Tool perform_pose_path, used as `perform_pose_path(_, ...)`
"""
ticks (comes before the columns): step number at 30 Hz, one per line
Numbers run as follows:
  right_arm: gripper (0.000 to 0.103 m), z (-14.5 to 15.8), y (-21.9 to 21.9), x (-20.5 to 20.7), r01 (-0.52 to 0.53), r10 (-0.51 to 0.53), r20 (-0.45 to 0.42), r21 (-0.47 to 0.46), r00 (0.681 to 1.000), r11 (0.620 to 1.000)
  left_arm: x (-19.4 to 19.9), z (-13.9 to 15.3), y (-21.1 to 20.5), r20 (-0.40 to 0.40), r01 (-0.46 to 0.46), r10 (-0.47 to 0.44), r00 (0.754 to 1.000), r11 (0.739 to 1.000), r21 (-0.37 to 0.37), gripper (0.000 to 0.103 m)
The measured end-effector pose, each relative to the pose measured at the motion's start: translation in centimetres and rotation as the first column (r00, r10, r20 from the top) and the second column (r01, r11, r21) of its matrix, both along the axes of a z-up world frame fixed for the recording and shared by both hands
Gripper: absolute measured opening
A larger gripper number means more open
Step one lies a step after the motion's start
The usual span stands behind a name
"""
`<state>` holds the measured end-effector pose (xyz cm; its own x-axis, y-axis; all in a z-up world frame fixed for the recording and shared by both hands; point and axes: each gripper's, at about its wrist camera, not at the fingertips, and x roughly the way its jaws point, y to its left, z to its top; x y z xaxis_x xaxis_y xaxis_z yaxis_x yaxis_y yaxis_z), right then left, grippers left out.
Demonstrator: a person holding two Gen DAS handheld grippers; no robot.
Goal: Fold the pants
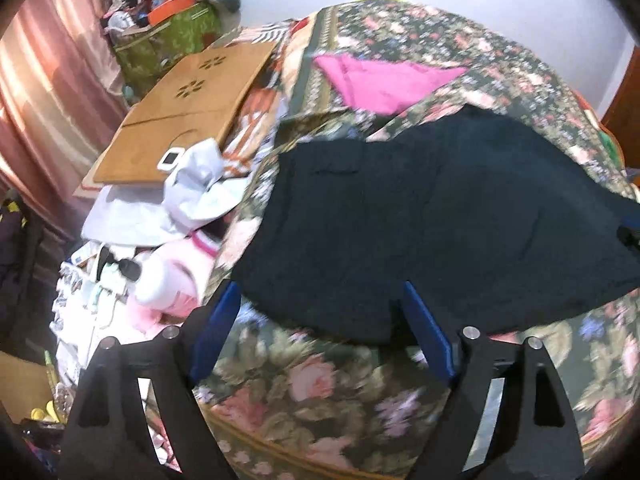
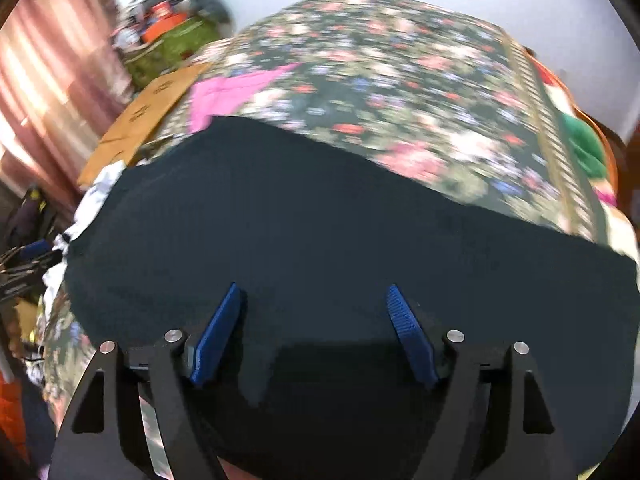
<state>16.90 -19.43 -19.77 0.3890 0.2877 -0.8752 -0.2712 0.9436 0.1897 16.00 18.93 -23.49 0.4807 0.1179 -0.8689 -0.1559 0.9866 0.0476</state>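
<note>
No legible text, label, brand or number on anything in view.

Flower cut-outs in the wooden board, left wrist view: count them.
2. One sits near the far end of the wooden board; the other lies just nearer the camera. The white cloth may hide more.

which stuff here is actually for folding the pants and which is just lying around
For the job:
- dark pants, spread on the floral bedspread
- left gripper, open
- right gripper, open over the pants

Lying about:
- pink cloth
- wooden board
- white clothes
- green bag
- curtain
</note>
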Motion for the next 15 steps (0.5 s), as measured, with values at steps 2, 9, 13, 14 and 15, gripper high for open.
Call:
perform_pose_path(2, 0.072, -0.1, -2.4, -0.5, 0.051, -0.051, -0.014, -0.003, 0.999, 0.999, 0.8, 0.5, -1.4, 0.013, 0.024, -0.024, 1.0, 1.0, -0.013, 0.085)
perform_pose_path(9, 0.072, 0.8, -8.4, -4.8, 0.155, -0.154, 0.007, -0.049, 0.988, 0.987, 3.7, 0.9, -7.2, 0.017, 0.151, -0.151, 0.988, 0.988, -0.011, 0.087)
perform_pose_path(13, 0.072, 2.2, -11.1, -7.7, 0.238, -0.237, 0.037, -0.055, 0.971, 0.97, 5.2, 0.3, -10.7, -0.001, 0.23, -0.23, 0.973, 0.973, -0.011, 0.087)
perform_pose_path(14, 0.072, 2.4, -11.7, -8.2, 0.259, -0.258, 0.035, -0.04, 0.966, 0.965, 5.5, 0.2, -11.8, -0.004, 0.25, -0.25, 0.968, 0.968, -0.008, 0.087)
perform_pose_path(15, 0.072, 2.7, -12.4, -8.8, 0.285, -0.284, 0.036, -0.023, 0.958, 0.958, 5.7, 0.2, -12.6, -0.003, 0.262, -0.262, 0.965, 0.965, 0.003, 0.087)
